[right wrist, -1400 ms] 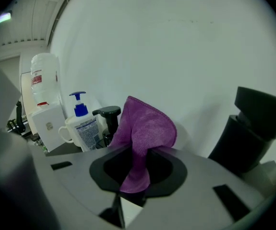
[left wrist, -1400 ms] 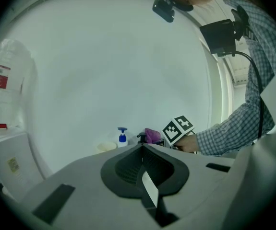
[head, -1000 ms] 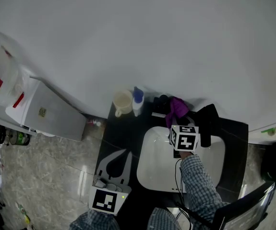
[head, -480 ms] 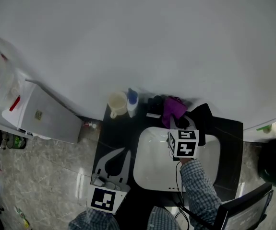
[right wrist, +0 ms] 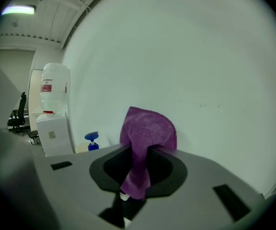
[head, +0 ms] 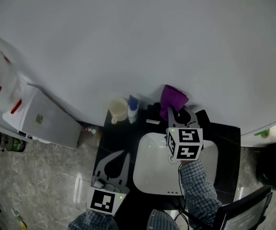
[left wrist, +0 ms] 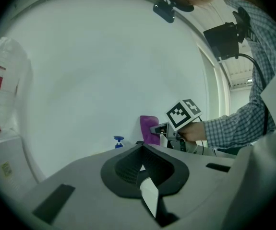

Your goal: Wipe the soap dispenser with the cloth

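Snugly — cloth [right wrist: 146, 138] within right gripper [right wrist: 138, 164]

I've got the cloth [right wrist: 146, 137], purple and fuzzy, pinched in my right gripper [right wrist: 137, 169]. Its lower end hangs down between the jaws, and the rest stands up above them in a rounded, folded hump. From the head view it is lifted off the counter [head: 121, 133], close to the wall [head: 138, 42]. The dispenser [head: 133, 108] is a small pale bottle with a blue pump. It stands upright at the back of the counter, to the left of the cloth and apart from it.
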Tool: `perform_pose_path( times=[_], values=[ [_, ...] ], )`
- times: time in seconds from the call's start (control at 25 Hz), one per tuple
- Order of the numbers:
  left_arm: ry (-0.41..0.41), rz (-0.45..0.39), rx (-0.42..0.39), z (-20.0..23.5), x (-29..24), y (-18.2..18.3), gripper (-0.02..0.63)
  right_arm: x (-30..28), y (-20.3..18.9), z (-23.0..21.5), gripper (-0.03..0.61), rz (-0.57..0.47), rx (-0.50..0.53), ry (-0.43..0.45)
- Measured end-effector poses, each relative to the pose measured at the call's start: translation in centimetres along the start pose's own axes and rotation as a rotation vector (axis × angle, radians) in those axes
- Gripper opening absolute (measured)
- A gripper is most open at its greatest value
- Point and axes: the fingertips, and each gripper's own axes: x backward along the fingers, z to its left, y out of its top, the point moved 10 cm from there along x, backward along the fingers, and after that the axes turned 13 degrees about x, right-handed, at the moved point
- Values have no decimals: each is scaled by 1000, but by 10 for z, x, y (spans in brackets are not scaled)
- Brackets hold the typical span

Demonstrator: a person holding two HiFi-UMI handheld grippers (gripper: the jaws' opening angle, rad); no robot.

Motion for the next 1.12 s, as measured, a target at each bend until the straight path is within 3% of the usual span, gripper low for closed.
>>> perform_pose_path(
  times=[0.44, 0.6, 1.12],
  values=[
    [25, 7, 11, 8, 4, -4, 2, -25, -1, 31, 75, 21, 86, 83],
    [25, 9, 16, 10, 4, -4, 2, -27, -6, 45, 75, 34, 168, 110],
    [9, 23, 21, 13, 0, -8, 2, -17, -22, 64, 75, 35, 216, 111]
  ],
)
